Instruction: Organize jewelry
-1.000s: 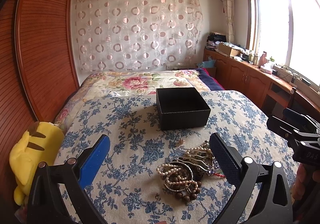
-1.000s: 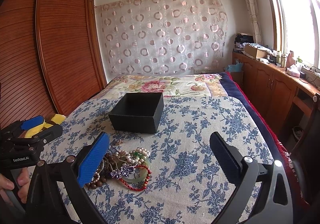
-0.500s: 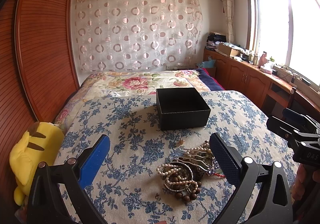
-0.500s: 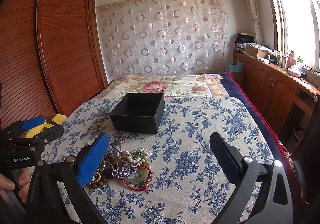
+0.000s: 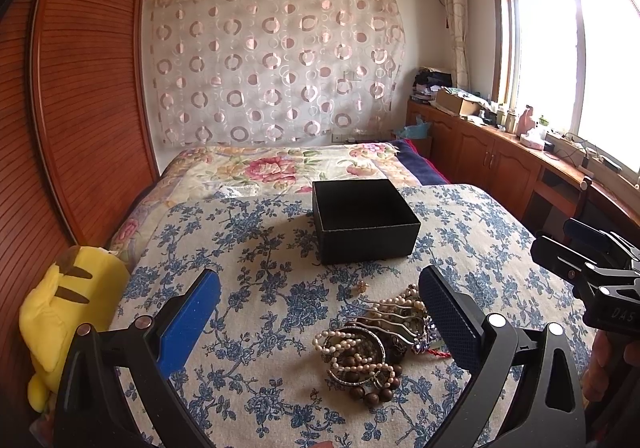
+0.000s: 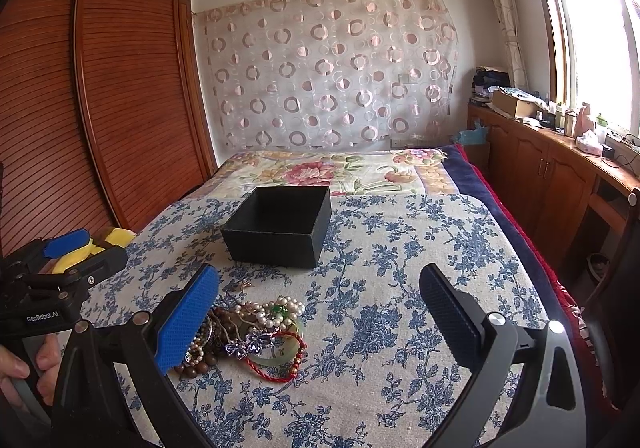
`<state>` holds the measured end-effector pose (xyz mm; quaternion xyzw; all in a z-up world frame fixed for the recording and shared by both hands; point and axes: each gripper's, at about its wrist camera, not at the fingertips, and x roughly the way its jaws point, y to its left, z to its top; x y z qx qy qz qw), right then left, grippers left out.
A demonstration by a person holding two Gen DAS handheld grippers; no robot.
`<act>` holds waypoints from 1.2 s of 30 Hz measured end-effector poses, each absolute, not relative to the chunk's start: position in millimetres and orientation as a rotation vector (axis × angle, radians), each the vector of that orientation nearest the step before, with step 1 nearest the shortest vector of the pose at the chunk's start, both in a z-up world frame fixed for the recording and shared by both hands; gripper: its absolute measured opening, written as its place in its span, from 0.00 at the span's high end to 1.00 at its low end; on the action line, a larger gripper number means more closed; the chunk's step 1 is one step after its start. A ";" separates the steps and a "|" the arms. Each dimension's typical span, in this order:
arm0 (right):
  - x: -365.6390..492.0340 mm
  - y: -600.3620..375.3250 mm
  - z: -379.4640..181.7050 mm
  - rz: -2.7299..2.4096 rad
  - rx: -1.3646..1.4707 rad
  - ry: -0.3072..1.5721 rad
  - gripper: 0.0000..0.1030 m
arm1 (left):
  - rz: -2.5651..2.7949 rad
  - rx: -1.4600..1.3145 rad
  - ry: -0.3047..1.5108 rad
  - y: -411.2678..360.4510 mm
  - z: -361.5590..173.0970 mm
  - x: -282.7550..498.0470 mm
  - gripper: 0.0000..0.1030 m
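A pile of jewelry [image 5: 376, 344], with pearl and wooden bead bracelets, lies on the blue-flowered bedspread; in the right wrist view [image 6: 248, 332] it also shows a green bangle and a red cord. An open black box [image 5: 362, 220] stands behind it, also in the right wrist view [image 6: 280, 226]; its inside looks dark. My left gripper [image 5: 320, 316] is open and empty, the pile near its right finger. My right gripper [image 6: 320, 312] is open and empty, the pile beside its left finger.
A yellow plush toy [image 5: 68, 308] lies at the bed's left edge by the wooden wardrobe [image 5: 80, 88]. Wooden cabinets [image 6: 552, 176] with clutter run under the window on the right. A small gold piece [image 5: 362, 285] lies apart from the pile.
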<state>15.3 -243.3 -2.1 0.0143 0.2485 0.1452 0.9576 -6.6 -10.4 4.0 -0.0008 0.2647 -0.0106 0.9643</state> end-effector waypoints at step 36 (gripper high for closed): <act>17.8 -219.5 -16.5 0.418 0.000 0.572 0.02 | -0.042 -0.004 0.683 29.0 -36.4 2.7 0.07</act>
